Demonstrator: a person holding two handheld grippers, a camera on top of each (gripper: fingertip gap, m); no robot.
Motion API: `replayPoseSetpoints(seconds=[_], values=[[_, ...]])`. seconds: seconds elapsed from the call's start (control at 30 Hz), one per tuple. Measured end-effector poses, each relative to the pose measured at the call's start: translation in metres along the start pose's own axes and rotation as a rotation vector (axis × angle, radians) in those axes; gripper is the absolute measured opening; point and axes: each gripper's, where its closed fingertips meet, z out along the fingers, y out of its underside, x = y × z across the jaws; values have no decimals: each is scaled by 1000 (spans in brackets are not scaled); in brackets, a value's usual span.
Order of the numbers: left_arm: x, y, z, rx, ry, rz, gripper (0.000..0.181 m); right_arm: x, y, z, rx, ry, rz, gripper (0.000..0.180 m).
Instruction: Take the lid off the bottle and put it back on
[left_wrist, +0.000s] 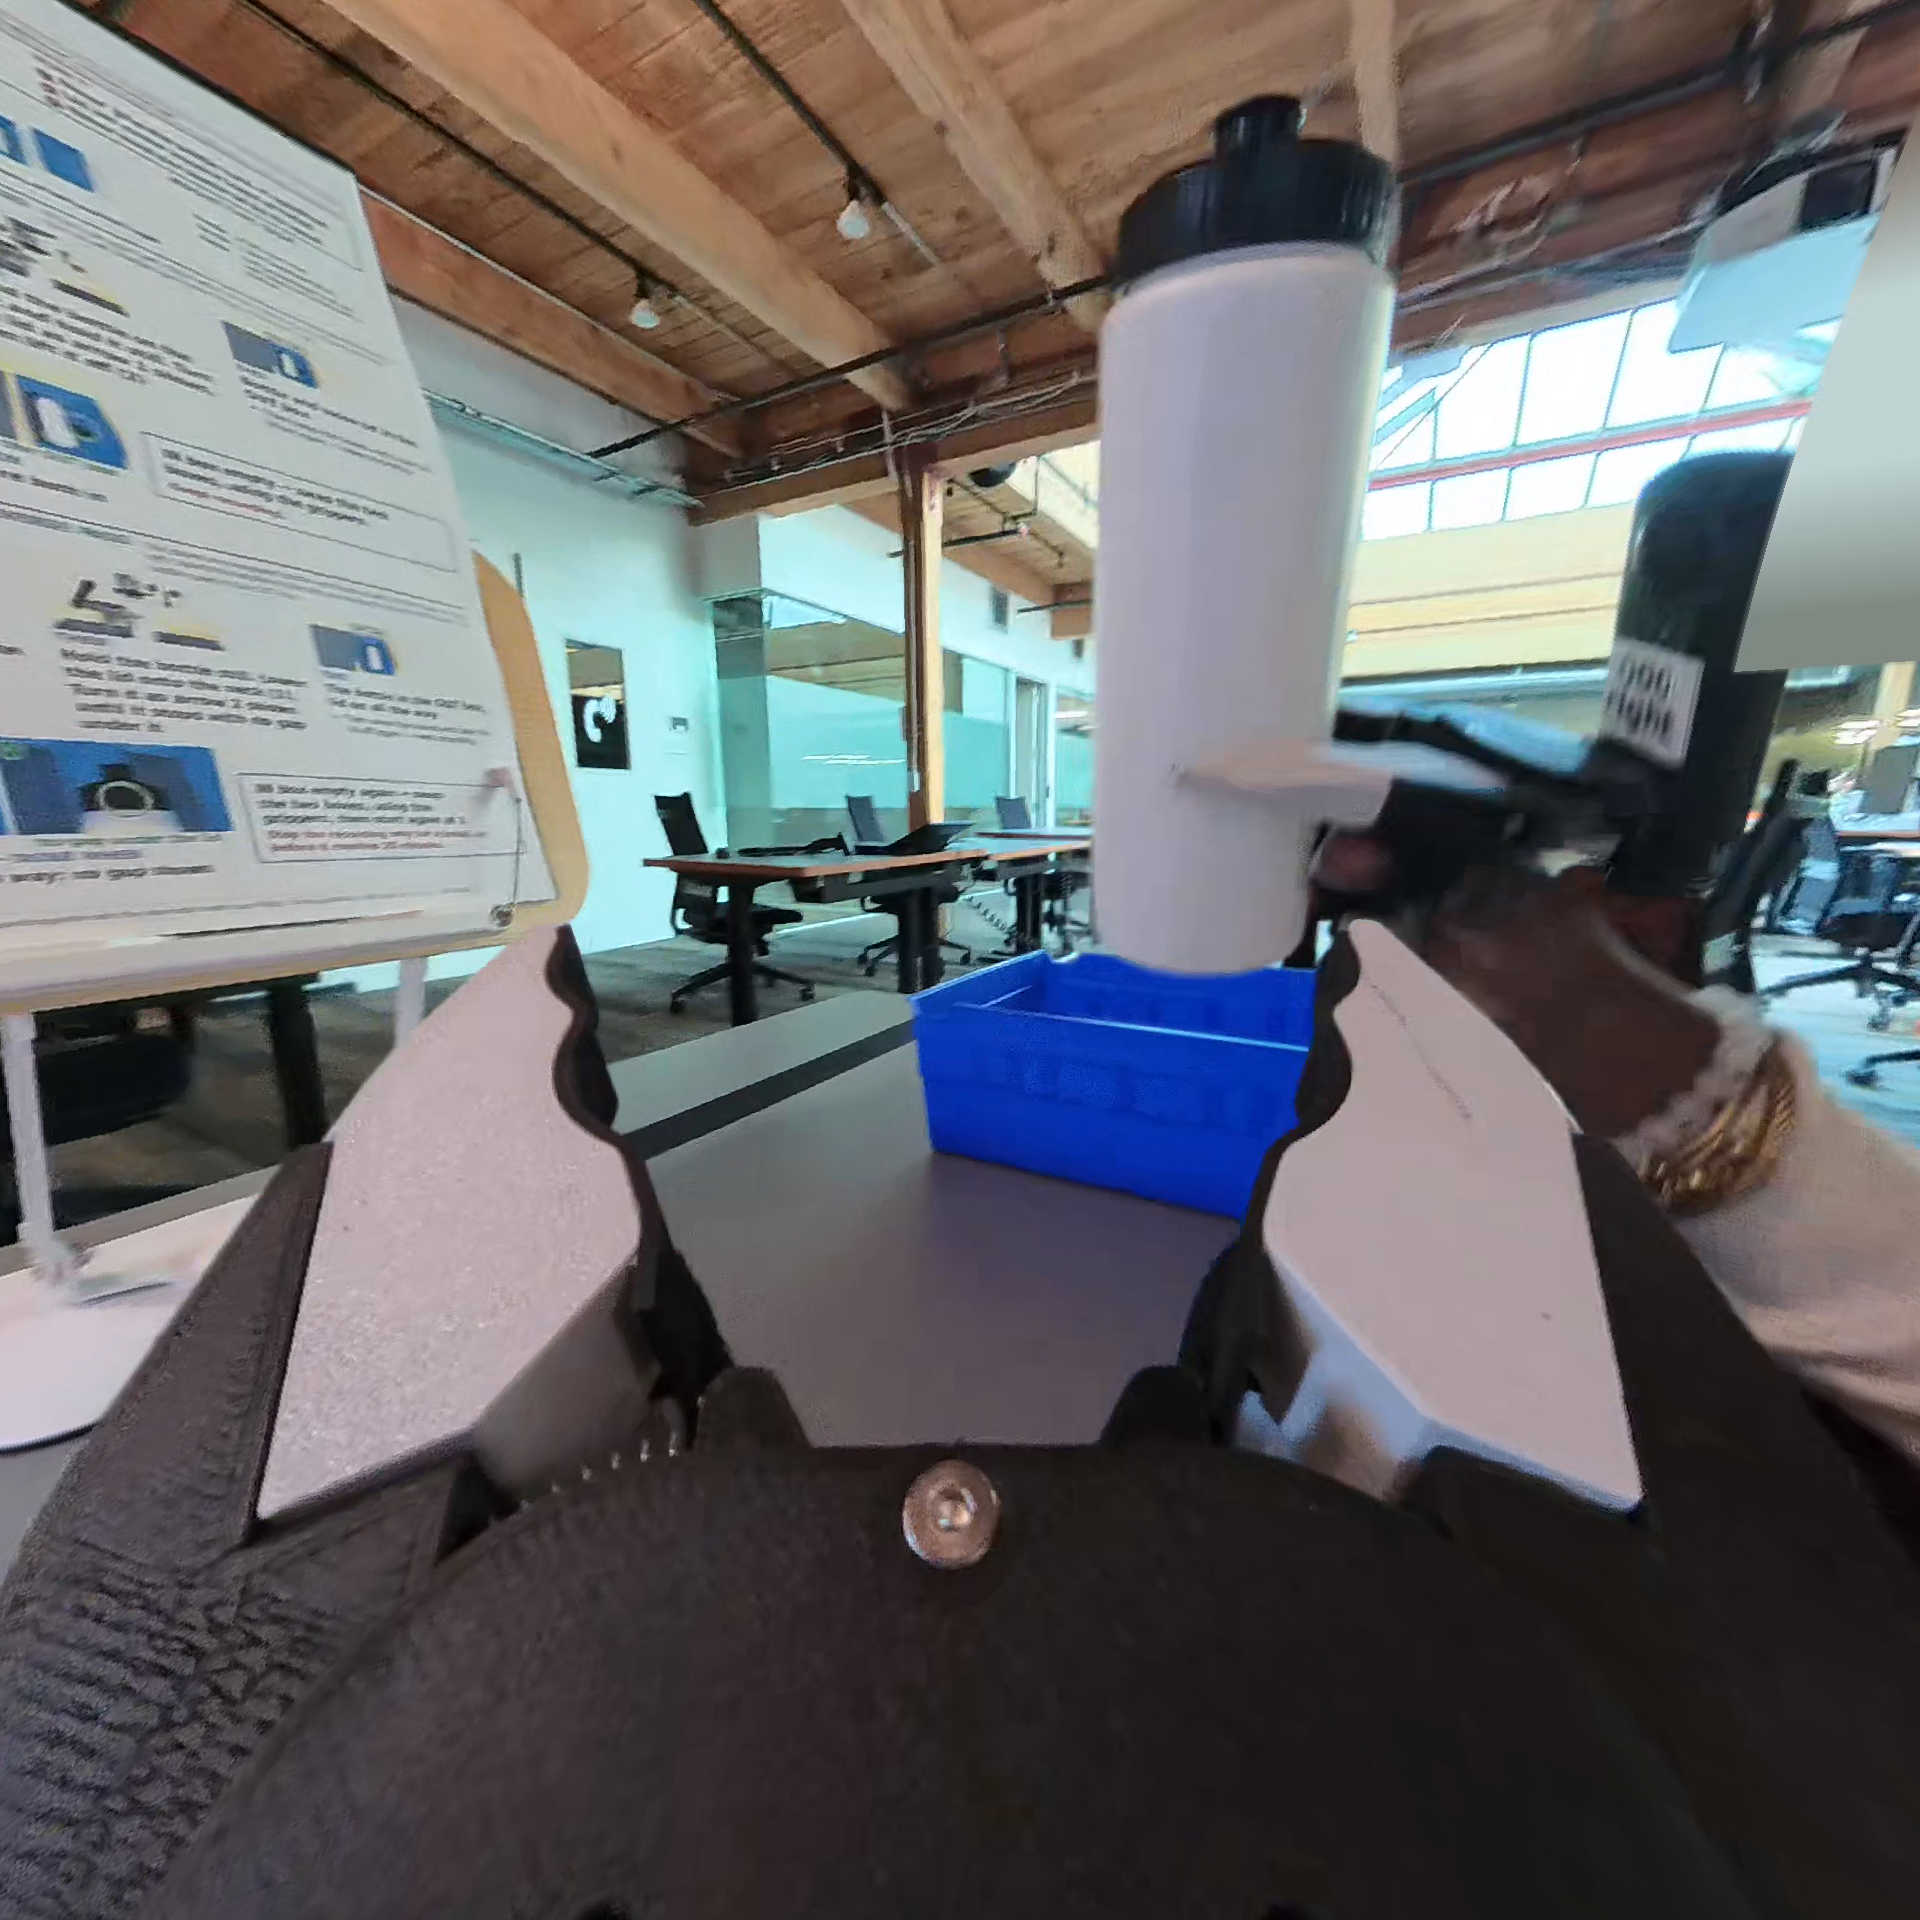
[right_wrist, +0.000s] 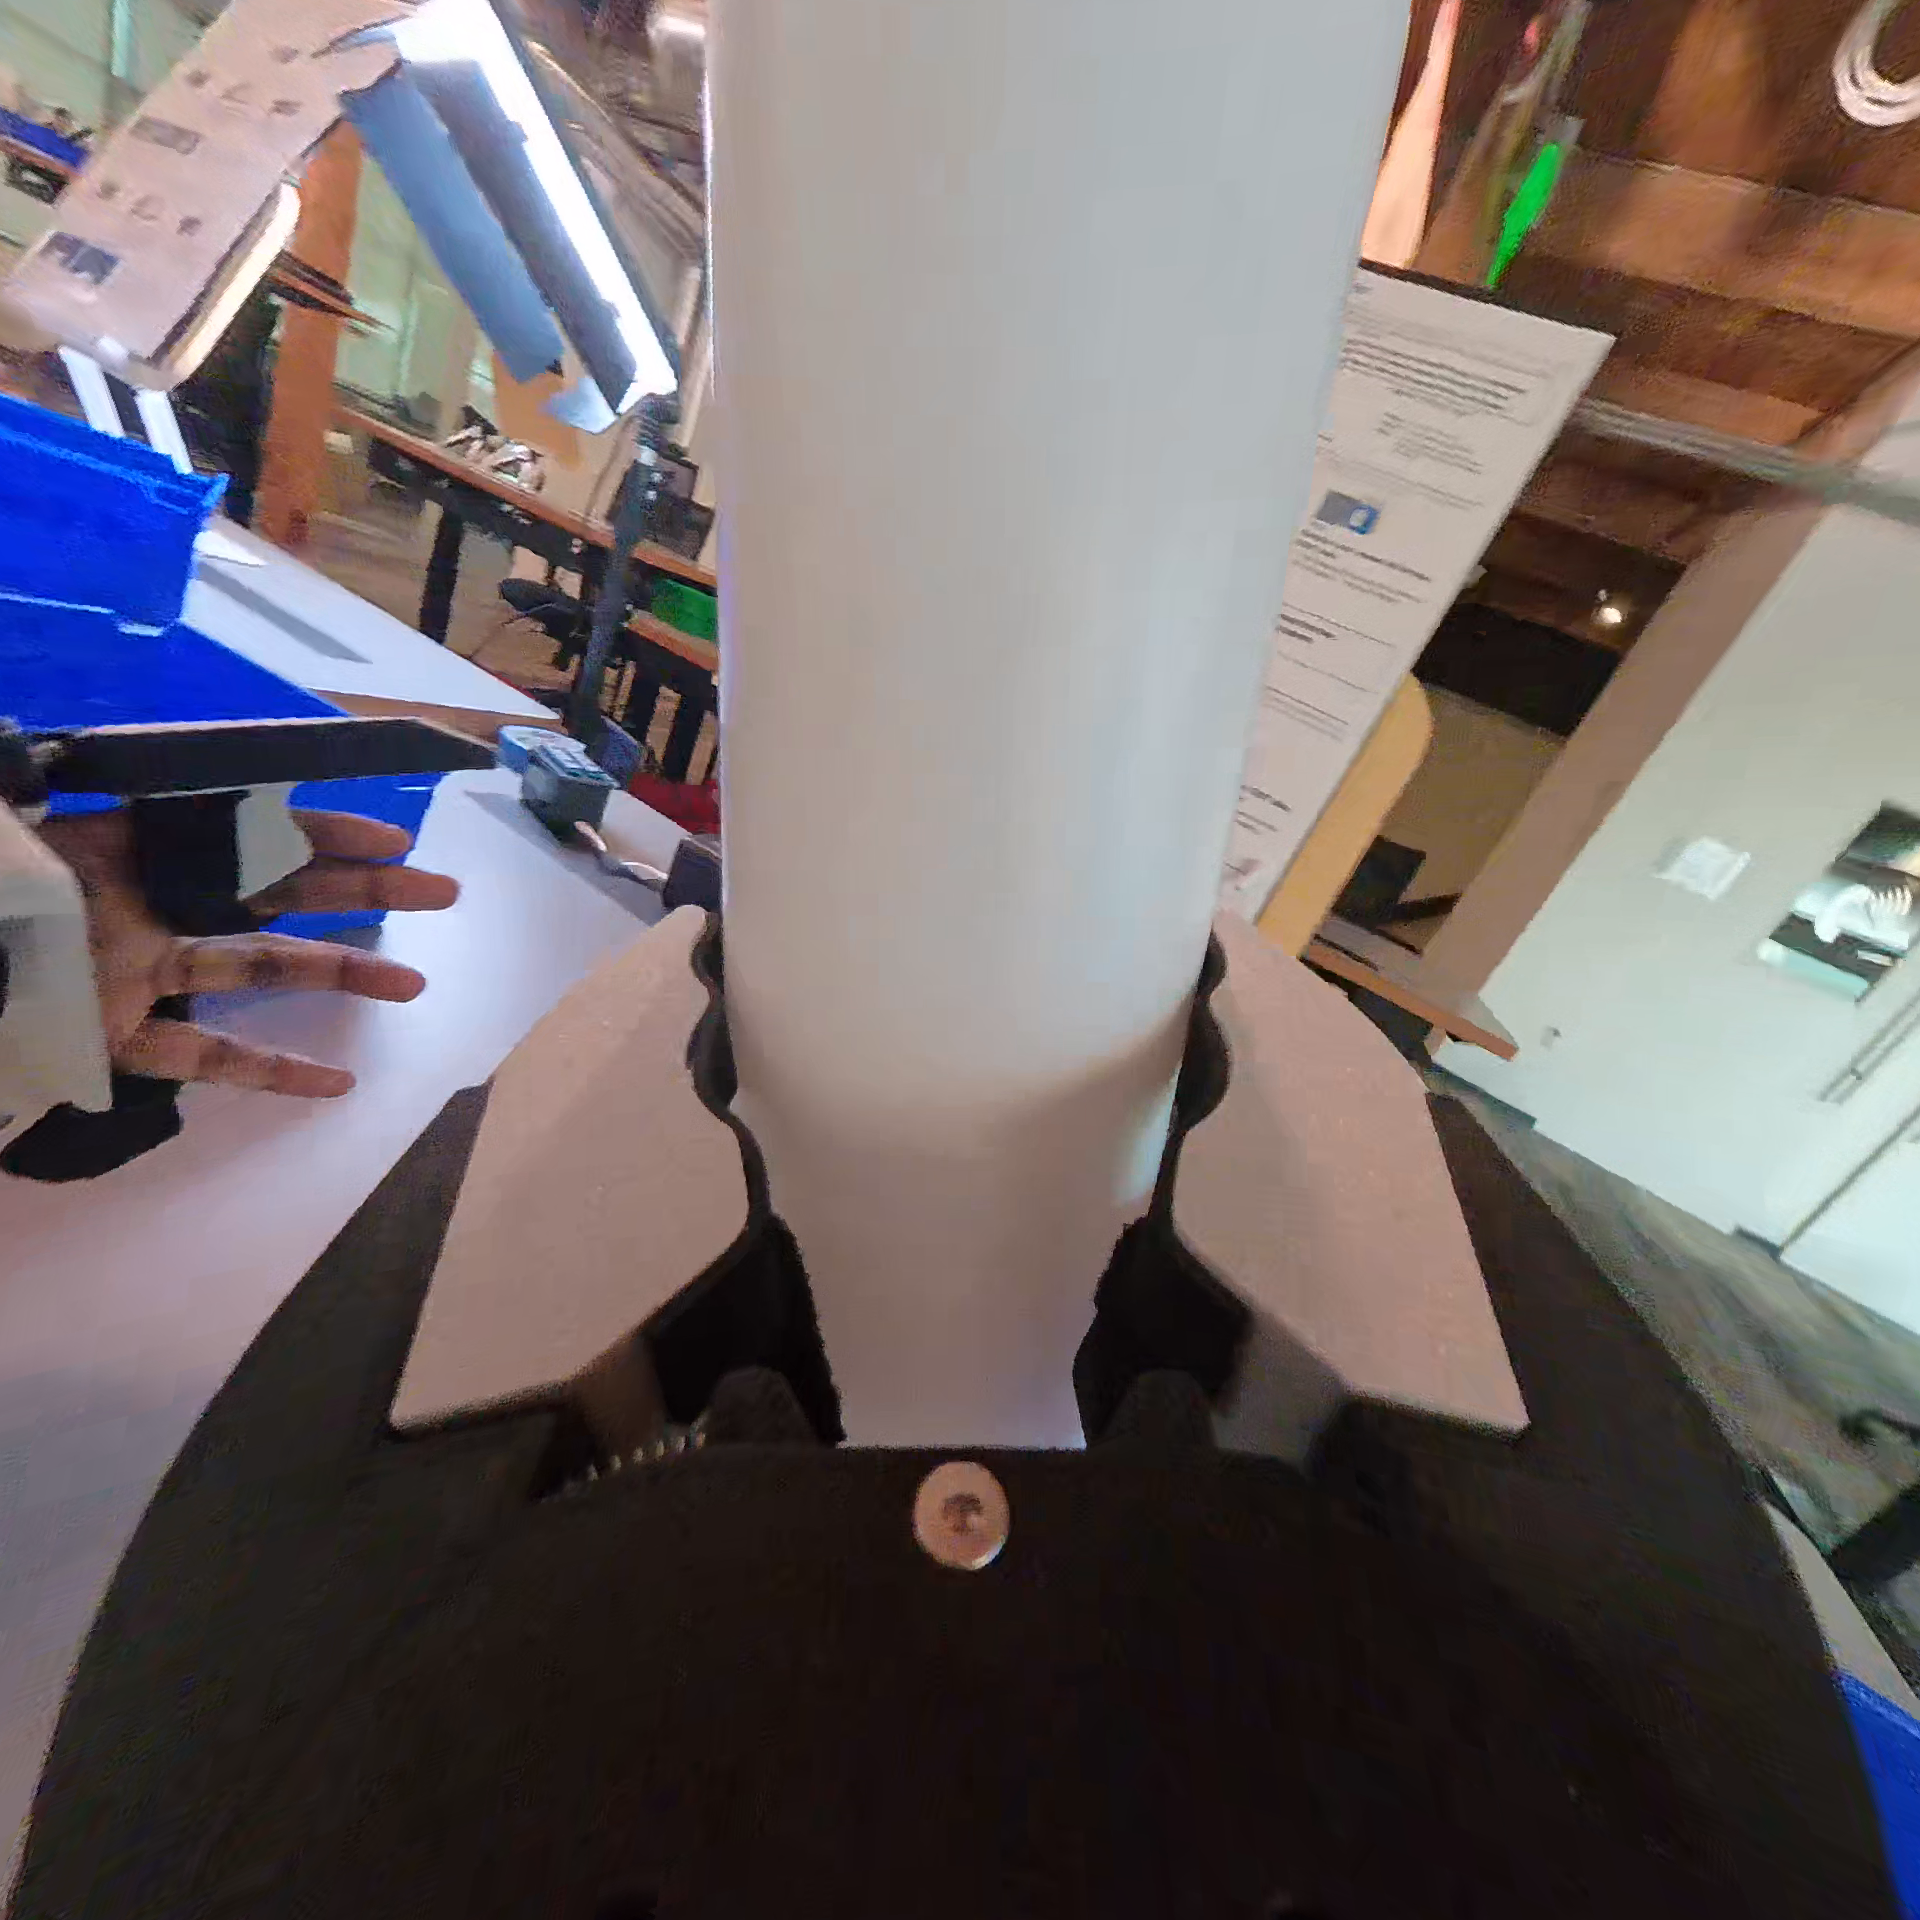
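Table (left_wrist: 935, 1299) of grey laminate stretches beneath both grippers, a blue bin (left_wrist: 1101, 1081) standing on it and an instruction board (left_wrist: 208, 520) propped at its left edge. White bottle (right_wrist: 997, 520) is held upright in the air above the bin, its black lid (left_wrist: 1252, 197) on top. Right gripper (right_wrist: 961, 1039) is clamped around the bottle's lower body, both fingers pressed against its sides. Left gripper (left_wrist: 956, 1029) hangs nearer the camera with its jaws spread wide and nothing between them, well short of the bottle. A hand (right_wrist: 239, 966) with splayed fingers shows at the left gripper's handle.
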Motion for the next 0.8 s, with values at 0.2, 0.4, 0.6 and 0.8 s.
replayPoseSetpoints(seconds=[0.2,0.4,0.6,0.8], values=[[-3,25,4,-103,-19,43,128,116,63,-48,-414,144,158,85],[7,38,6,-170,14,153,127,135,185,-100,-894,111,403,86],[11,48,7,-210,31,200,126,118,245,-127,-1147,77,496,85],[16,47,7,-222,45,220,124,127,238,-118,-1104,120,437,72]])
